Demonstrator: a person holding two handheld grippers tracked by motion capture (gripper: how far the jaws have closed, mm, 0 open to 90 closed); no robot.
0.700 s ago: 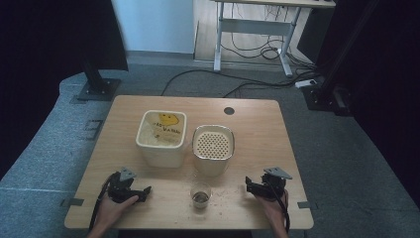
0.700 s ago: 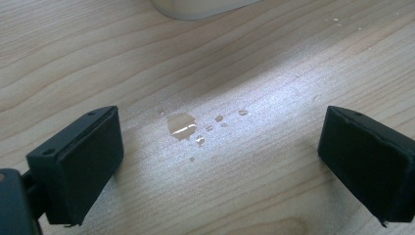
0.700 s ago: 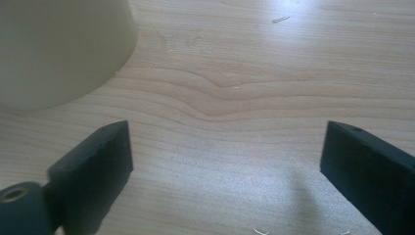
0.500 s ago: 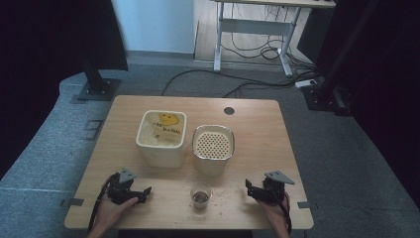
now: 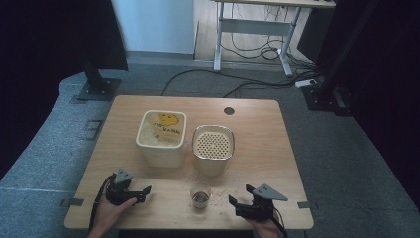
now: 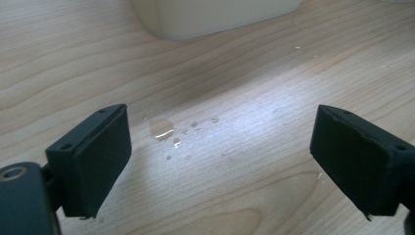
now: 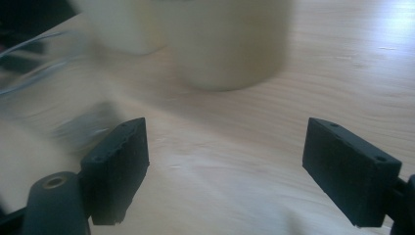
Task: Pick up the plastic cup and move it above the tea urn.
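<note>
A small clear glass (image 5: 200, 194) with something dark at its bottom stands near the table's front edge, between both grippers. My left gripper (image 5: 143, 193) rests on the wood at the front left, open, its wide-apart jaws holding nothing (image 6: 220, 161). My right gripper (image 5: 233, 204) lies at the front right, open and pointing left toward the glass (image 7: 44, 93), which is blurred there. Behind the glass stand a cream square tub (image 5: 162, 136) with a yellow print inside and a cream round container (image 5: 213, 148) with a perforated top.
Small drops of liquid (image 6: 166, 132) lie on the wooden table (image 5: 257, 134) ahead of the left gripper, and crumbs are scattered around the glass. A dark round hole (image 5: 229, 111) sits near the table's far edge. Cables and a desk frame lie on the floor beyond.
Both grippers have drawn slightly back toward the table's front edge. The glass and both containers have not moved.
</note>
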